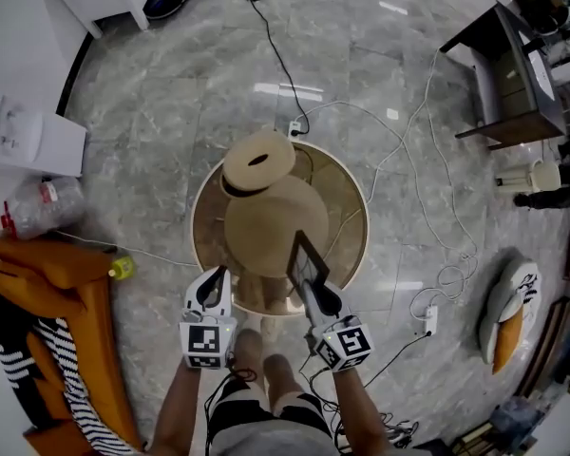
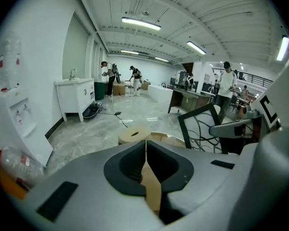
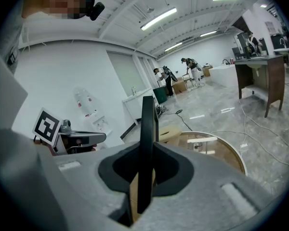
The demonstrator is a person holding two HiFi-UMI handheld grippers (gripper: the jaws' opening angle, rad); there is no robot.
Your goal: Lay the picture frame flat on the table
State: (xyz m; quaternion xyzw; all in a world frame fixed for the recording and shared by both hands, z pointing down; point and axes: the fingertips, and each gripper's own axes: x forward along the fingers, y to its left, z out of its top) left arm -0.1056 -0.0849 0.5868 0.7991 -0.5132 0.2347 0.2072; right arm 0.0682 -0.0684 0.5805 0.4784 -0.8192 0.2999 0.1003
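Bright, even indoor light: you work under ceiling strip lights. Polished floor throws white glare streaks back at you. Shadows soft, faint. All three views fisheye: straight lines bow, corners vignette to black. Your right gripper blurs up close; picture frame edge shows as dark, soft silhouette. Far room stays sharp.

A black cable lay across the grey marble floor. An orange cushion sat at the left, and a dark desk stood at the upper right.
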